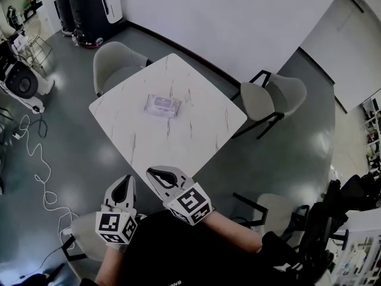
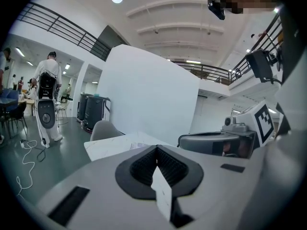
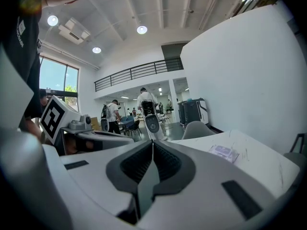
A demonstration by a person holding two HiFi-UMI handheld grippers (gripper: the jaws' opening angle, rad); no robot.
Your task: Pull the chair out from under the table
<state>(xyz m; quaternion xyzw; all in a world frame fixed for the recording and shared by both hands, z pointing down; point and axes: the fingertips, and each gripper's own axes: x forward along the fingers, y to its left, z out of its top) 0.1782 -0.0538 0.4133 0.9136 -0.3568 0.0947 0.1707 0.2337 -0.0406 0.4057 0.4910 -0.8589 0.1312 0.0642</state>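
Note:
A white marble table [image 1: 196, 136] stands in the middle with a packet of wipes [image 1: 162, 105] on it. One grey chair [image 1: 116, 67] is pushed in at its far left side, a second [image 1: 280, 97] stands at the right, and a third [image 1: 277, 213] is near me on the right. My left gripper [image 1: 124, 186] and right gripper [image 1: 158, 173] hover side by side at the table's near corner, touching nothing. Both are shut and empty: the jaws meet in the left gripper view [image 2: 156, 150] and in the right gripper view [image 3: 152, 145].
A white cable [image 1: 36, 159] snakes over the grey floor on the left. Black machines [image 1: 89, 8] and a wheeled stand [image 1: 24, 82] are at the far left, and black gear [image 1: 336, 219] at the near right. A white partition wall [image 1: 238, 16] runs behind the table. A seat [image 1: 83, 237] sits below my left gripper.

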